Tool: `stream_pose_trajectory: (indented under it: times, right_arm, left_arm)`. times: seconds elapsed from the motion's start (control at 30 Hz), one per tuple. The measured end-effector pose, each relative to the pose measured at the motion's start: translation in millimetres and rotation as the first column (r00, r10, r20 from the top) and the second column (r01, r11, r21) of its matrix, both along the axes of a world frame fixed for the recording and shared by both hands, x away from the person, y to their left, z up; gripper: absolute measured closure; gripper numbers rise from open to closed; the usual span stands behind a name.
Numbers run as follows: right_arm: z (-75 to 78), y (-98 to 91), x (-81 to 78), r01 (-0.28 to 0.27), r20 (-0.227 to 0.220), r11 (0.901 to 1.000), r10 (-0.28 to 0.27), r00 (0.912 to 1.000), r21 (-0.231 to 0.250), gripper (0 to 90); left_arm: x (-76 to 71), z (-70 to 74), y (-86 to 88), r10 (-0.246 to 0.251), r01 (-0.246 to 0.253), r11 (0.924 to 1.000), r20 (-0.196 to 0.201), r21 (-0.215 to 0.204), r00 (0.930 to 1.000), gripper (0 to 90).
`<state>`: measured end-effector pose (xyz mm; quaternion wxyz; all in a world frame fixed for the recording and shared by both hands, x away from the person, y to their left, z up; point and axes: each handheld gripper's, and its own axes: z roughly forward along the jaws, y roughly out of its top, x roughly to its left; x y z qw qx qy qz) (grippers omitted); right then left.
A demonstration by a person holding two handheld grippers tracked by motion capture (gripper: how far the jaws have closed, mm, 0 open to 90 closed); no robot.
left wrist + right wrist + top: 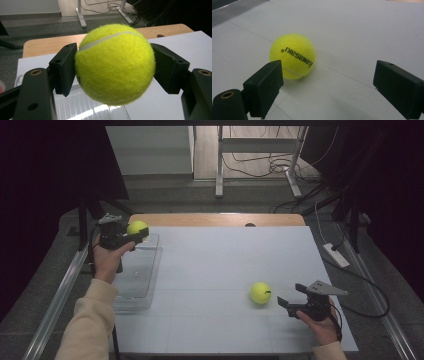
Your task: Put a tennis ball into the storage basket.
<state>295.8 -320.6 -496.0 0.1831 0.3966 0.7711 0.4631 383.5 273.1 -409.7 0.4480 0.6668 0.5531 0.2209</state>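
You are holding one tennis ball (pixel 137 227) clamped in the left gripper (pixel 134 236) above the clear bin (pixel 136 285), so be lowering it inside before releasing, while your wide-open, empty right gripper (pixel 284 303) is waiting beside the second ball (pixel 260 292) on the table (pixel 225 260).

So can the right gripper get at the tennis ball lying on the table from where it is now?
Probably yes: the right gripper is open, the ball on the table lies just ahead, with bare tabletop between.
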Motion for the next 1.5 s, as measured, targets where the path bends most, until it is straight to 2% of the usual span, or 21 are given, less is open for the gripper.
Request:
stream_pose_trajectory:
  times: [0.43,0.63,0.9,1.33,1.5]
  right_arm:
    - [-0.3,1.1,0.3,-0.003,0.0,1.0,0.003,1.0,-0.002,9.1]
    - [-0.5,0.8,0.4,-0.002,0.001,1.0,0.002,1.0,-0.003,9.1]
    - [-0.7,0.6,0.5,-0.001,-0.002,1.0,0.001,1.0,-0.002,9.1]
    - [-1.2,0.0,0.7,0.002,-0.004,1.0,-0.002,1.0,-0.001,9.1]
    - [-1.4,0.0,0.6,0.002,-0.004,1.0,-0.002,1.0,-0.001,9.1]
  left_arm:
    - [5.6,-11.3,17.3,0.076,-0.075,0.997,-0.043,0.015,0.9962,27.4]
    - [8.3,-12.4,19.5,0.088,-0.088,0.9961,-0.047,0.009,0.995,27.4]
    - [12.9,-14.2,21.5,0.102,-0.101,0.9946,-0.06,0.023,0.9929,27.4]
    - [24.4,-25.6,26.3,0.128,-0.123,0.9911,-0.107,0.05,0.9859,27.3]
    - [29.0,-30.7,27.8,0.14,-0.132,0.989,-0.136,0.067,0.9808,27.3]
